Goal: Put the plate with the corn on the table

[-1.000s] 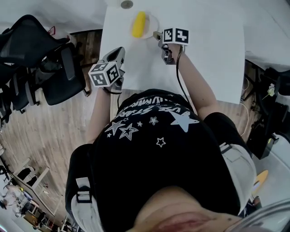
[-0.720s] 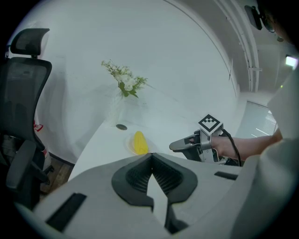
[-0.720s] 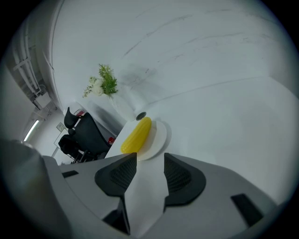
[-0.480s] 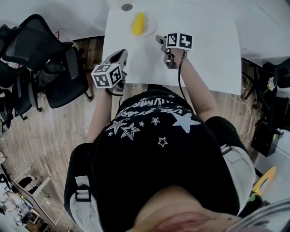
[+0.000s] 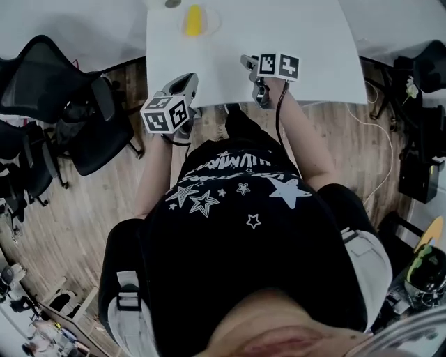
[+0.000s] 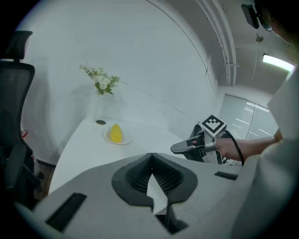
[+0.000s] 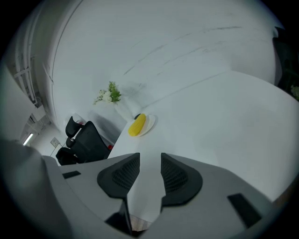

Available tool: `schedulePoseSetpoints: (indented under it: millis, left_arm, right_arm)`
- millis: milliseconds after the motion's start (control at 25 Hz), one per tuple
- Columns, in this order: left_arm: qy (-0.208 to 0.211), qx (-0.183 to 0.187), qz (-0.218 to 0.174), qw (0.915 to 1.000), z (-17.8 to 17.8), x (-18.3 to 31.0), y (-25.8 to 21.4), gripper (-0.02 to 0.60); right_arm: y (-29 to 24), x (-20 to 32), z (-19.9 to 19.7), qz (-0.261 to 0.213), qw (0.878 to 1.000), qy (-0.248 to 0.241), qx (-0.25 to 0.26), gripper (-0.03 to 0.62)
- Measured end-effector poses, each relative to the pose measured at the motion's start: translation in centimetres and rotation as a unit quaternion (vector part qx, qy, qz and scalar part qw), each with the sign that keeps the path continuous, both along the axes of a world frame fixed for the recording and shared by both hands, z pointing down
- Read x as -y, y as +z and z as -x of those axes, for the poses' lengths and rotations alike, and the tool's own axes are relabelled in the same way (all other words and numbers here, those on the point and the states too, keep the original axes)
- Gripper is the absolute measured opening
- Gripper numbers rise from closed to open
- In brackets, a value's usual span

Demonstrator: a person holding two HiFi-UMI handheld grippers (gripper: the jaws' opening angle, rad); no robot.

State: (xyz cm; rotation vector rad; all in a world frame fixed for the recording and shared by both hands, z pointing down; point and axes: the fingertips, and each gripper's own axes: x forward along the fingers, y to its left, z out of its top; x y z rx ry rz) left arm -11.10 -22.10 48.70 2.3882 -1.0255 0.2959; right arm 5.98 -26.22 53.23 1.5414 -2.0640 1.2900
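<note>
Table (image 5: 313, 42) cropped above; disc (image 5: 172, 3) too

The white bench (image 5: 300, 42) is bare across its middle and right, with only the plate (image 5: 211, 22) and 1 dark disc (image 5: 172, 3) at upper left, black chairs (image 5: 70, 104) flanking its left edge.

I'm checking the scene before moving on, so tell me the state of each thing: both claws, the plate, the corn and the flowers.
left claw: shut, nothing in it.
right claw: open and empty; its jaws have just been closing partway.
plate: flat on the table, well clear of both claws.
corn: lying on the plate.
flowers: upright, beyond the plate.
</note>
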Motion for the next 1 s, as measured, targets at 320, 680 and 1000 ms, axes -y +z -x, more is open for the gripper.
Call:
schedulePoseSetpoints:
  millis: [320, 680, 1000]
  left_arm:
    - [0.009, -0.011, 0.003, 0.9999, -0.7, -3.9, 0.4, 0.006]
    - [-0.008, -0.015, 0.004, 0.9998, -2.4, -5.9, 0.2, 0.006]
    - [-0.010, -0.016, 0.004, 0.9998, -7.6, -10.4, -0.8, 0.006]
  right_arm:
    - [0.7, -4.9, -1.8, 0.001, 1.000, 0.025, -0.001, 0.080]
    - [0.2, -7.1, -4.1, 0.001, 1.000, 0.013, 0.000, 0.018]
    - [-1.0, -12.1, -8.0, -0.010, 1.000, 0.000, 0.020, 0.009]
